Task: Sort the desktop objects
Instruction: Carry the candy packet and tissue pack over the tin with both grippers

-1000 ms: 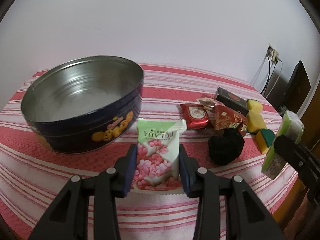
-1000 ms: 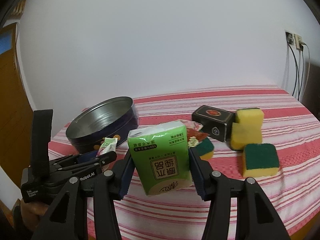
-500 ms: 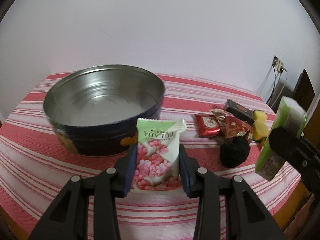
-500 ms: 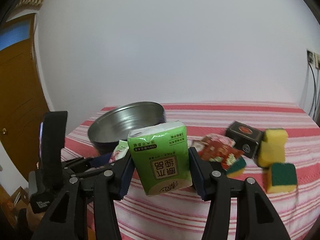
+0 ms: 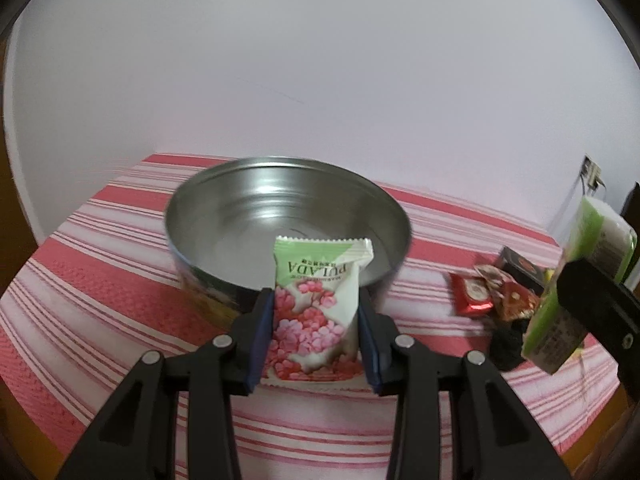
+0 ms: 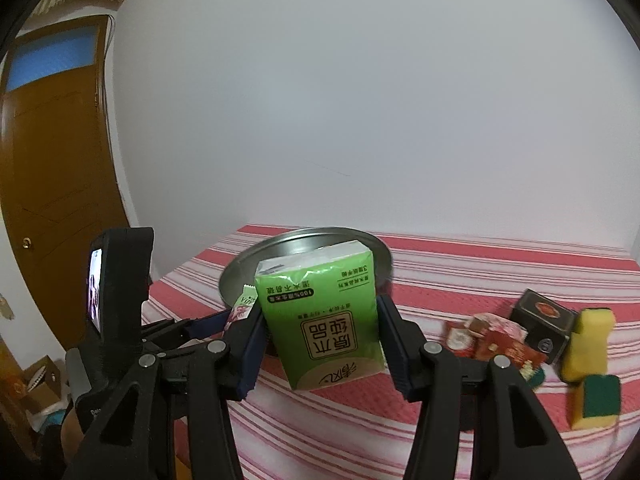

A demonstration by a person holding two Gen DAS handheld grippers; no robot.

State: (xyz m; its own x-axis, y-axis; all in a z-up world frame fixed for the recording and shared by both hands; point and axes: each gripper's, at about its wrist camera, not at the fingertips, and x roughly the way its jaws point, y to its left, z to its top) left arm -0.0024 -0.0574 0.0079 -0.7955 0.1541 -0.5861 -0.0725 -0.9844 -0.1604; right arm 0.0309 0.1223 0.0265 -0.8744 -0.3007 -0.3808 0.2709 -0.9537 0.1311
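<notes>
**Between both sets of jaws: one pack each, tin behind**

Dead centre of the left wrist view, the pink-and-green snack packet (image 5: 316,308) stands upright, clamped between the left gripper (image 5: 316,336) pads, right in front of the round metal tin (image 5: 288,216). Same deal for the right gripper (image 6: 318,344), jaws pressed on the green tissue pack (image 6: 324,316). Lower right sit red wrappers (image 6: 496,340), a black box (image 6: 540,324) and sponges (image 6: 592,364) on the striped red tablecloth (image 5: 100,300). White wall (image 6: 360,100) behind, brown door (image 6: 52,184) at left.

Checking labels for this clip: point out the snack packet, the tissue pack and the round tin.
snack packet (image 5: 316,312), left wrist view, pink-flowered front.
tissue pack (image 6: 324,316), right wrist view, green printed face.
round tin (image 5: 256,216), left wrist view, bare inner wall.
</notes>
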